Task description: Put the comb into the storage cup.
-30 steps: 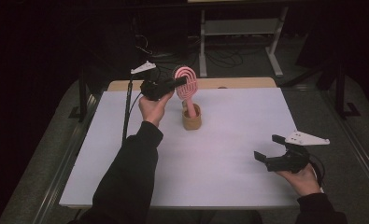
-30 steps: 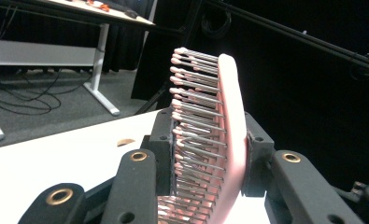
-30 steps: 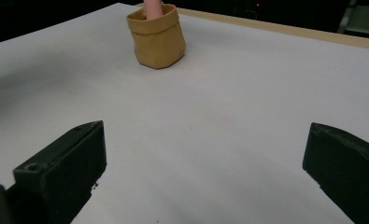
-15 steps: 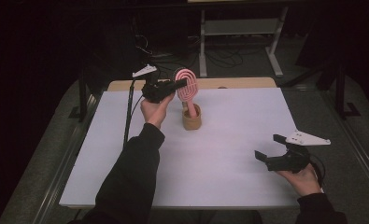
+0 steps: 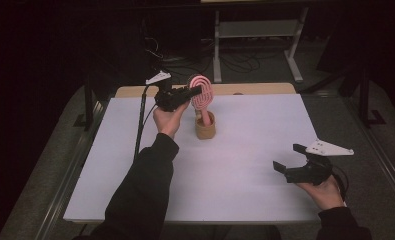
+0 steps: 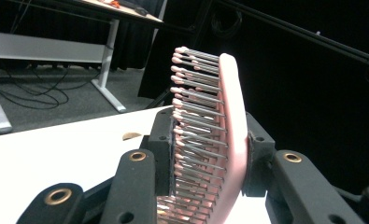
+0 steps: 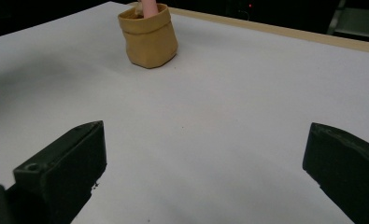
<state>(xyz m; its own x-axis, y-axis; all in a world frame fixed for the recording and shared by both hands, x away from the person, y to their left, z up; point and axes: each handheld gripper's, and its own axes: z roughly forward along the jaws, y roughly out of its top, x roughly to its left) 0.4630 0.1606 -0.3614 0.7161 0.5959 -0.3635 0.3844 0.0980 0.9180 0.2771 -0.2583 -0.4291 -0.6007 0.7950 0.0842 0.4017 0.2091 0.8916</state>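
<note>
A pink hairbrush point(image 5: 202, 93) stands upright with its handle down inside a small tan pouch-like holder point(image 5: 205, 126) near the back middle of the white table. My left gripper point(image 5: 197, 91) is shut on the brush head; in the left gripper view the pink brush point(image 6: 219, 135) with its metal bristles sits clamped between the two black jaws. My right gripper point(image 5: 291, 159) rests open near the table's front right, nothing between its fingers. In the right gripper view the tan holder point(image 7: 148, 35) stands far ahead with the pink handle point(image 7: 149, 7) rising out of it.
The white table top point(image 5: 245, 165) has a wooden strip point(image 5: 255, 89) along its back edge. Behind it stand a metal table frame point(image 5: 255, 40) and loose cables on a dark floor. A black cable point(image 5: 141, 120) trails from the left gripper.
The left gripper with the brush has barely shifted. The right gripper has stayed open in about the same spot.
</note>
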